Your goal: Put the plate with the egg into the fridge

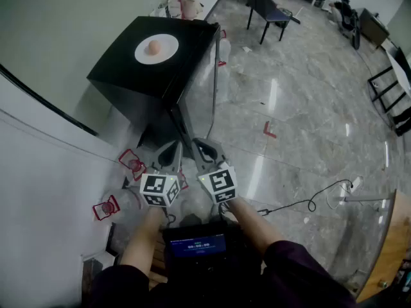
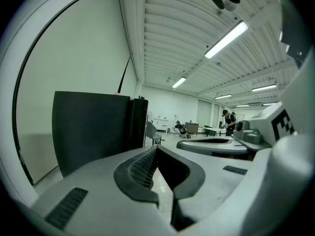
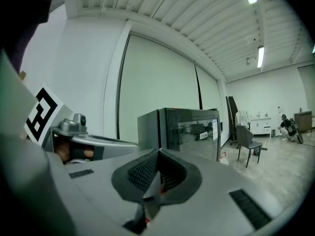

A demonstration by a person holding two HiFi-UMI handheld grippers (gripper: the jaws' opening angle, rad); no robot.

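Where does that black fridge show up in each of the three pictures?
Head view: the fridge is at upper left, seen from above, with the plate and egg on top.
Left gripper view: left of centre, its dark side showing.
Right gripper view: at the centre, its glossy front showing.
Shared landmark: the chair beyond the fridge.

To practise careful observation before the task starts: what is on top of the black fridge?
A white plate sits on the fridge, with one egg on it. The plate hides the patch of the fridge's top beneath it.
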